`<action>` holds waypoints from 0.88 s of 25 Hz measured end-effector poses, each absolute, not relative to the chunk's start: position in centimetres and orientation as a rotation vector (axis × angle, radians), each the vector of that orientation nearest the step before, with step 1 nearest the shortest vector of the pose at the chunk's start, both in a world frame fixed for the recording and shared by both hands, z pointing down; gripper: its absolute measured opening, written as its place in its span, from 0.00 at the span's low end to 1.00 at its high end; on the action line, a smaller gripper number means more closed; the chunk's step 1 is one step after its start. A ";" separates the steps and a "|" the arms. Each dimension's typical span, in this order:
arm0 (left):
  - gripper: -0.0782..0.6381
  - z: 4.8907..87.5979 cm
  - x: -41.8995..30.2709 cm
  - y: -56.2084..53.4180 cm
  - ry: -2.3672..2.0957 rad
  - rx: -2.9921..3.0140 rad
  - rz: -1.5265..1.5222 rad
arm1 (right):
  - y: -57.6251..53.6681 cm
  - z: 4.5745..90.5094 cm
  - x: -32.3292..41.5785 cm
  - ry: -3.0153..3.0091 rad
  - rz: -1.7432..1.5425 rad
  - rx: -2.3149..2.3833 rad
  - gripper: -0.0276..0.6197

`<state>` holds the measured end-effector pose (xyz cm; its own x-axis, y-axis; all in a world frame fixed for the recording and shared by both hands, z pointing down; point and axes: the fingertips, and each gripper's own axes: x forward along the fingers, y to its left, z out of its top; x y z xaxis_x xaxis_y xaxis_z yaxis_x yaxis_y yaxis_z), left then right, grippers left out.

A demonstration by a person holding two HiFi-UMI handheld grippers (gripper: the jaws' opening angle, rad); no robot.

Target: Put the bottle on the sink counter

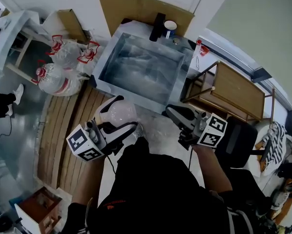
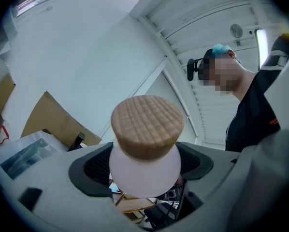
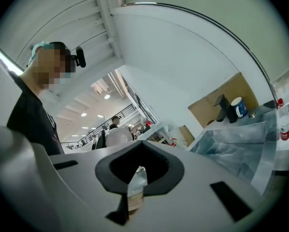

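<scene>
A round, milky-white bottle [image 1: 118, 112] with a cork stopper [image 2: 147, 124] hangs in front of the person, over the white counter [image 1: 160, 130] on the near side of the steel sink [image 1: 107, 84]. My left gripper [image 1: 114, 124] is shut on the bottle's neck [image 2: 144, 166], the stopper facing its camera and the bulb beyond the jaws. My right gripper [image 1: 174, 114] is held to the right of the bottle, over the same counter. Its jaws are shut and empty. The bottle's bulb [image 3: 118, 137] also shows past them in the right gripper view.
Behind the sink stand a cardboard sheet [image 1: 136, 9], a black fitting [image 1: 159, 26] and a white-and-blue cup [image 1: 170, 27]. A wooden table [image 1: 236, 89] and black chair [image 1: 243, 140] are at the right. Water jugs [image 1: 53, 77] and a slatted wooden platform [image 1: 63, 135] lie left.
</scene>
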<state>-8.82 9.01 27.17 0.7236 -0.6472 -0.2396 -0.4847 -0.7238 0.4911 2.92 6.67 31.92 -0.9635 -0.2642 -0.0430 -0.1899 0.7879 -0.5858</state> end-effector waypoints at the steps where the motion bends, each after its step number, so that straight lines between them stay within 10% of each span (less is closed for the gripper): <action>1: 0.66 27.2 -9.5 8.0 -0.869 2.531 -0.561 | 5.8 31.9 2.3 2.854 -0.915 -0.364 0.05; 22: 0.66 28.6 -14.8 -0.6 -0.831 2.498 -0.564 | -1.9 32.3 -2.1 2.856 -0.944 -0.432 0.05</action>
<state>-14.84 -0.56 28.58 0.7354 -0.6354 -0.2354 -0.4533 -0.7196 0.5261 -2.15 -1.94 32.33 -0.9544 -0.2984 -0.0085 -0.2346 0.7671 -0.5970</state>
